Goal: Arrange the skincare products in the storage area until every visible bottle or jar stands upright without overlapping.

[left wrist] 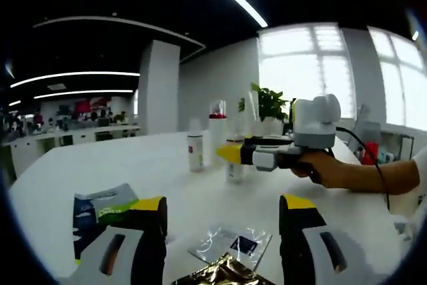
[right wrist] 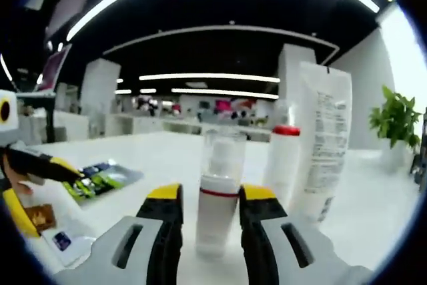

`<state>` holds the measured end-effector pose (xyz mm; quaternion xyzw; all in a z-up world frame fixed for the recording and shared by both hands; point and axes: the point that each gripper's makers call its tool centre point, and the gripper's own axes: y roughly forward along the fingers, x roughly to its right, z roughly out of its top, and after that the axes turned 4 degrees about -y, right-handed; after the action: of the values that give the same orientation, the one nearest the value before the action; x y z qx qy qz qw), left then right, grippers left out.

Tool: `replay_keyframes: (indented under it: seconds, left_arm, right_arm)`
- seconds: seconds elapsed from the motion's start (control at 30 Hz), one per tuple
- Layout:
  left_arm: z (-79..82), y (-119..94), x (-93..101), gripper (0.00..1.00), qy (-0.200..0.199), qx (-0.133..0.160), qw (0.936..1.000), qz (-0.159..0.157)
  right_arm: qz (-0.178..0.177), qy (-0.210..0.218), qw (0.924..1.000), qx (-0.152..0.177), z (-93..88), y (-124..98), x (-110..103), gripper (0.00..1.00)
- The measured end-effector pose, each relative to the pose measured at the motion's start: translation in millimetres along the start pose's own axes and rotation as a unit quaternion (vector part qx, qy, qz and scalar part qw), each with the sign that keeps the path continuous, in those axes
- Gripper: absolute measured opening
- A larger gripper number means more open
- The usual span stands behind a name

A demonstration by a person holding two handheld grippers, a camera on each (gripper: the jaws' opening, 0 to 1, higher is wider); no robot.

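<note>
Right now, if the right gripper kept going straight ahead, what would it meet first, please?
The right gripper would meet the clear-capped white bottle with a red band, which stands upright between its jaws; contact is hard to judge.

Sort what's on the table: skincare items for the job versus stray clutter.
Job: clear-capped bottle between right claw jaws; red-capped bottle; white pouch; small white bottle.
Clutter: green-blue packet; clear sachet; gold foil; plant.

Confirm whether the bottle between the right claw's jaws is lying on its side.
No, the bottle stands upright on the table between the jaws.
</note>
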<state>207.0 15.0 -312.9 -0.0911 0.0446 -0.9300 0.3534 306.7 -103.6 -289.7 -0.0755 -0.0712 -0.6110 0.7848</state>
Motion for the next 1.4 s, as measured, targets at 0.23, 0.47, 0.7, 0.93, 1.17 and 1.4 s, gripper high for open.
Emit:
replay_keyframes:
  seconds: [0.23, 0.47, 0.7, 0.93, 1.17, 1.4]
  left_arm:
    - [-0.4, -1, 0.5, 0.70, -0.001, 0.001, 1.0000, 0.000]
    - [-4.2, 1, 0.3, 0.70, 0.003, -0.005, 1.0000, 0.001]
    - [-1.3, -3, -0.4, 0.70, -0.001, 0.001, 1.0000, 0.002]
    - [2.2, -6, 0.8, 0.71, -0.007, 0.009, 0.9999, -0.004]
    - [9.8, -14, -9.5, 0.82, -0.053, 0.030, 0.9981, 0.008]
    - [12.7, -16, -22.9, 1.00, -0.103, 0.035, 0.9935, 0.031]
  right_arm:
    - [-0.004, 0.008, 0.9999, -0.005, -4.1, 4, 3, 0.21]
    - [-0.029, 0.011, 0.9995, -0.008, -3.5, 14, 6, 0.21]
    - [-0.027, -0.013, 0.9994, -0.013, -5.5, 18, 3, 0.32]
    - [-0.001, 0.015, 0.9998, -0.016, -4.1, 10, -3, 0.53]
    - [0.026, -0.026, 0.9987, -0.035, -7.1, -12, -17, 0.67]
    - [0.071, -0.056, 0.9952, -0.038, -7.2, -43, -43, 0.94]
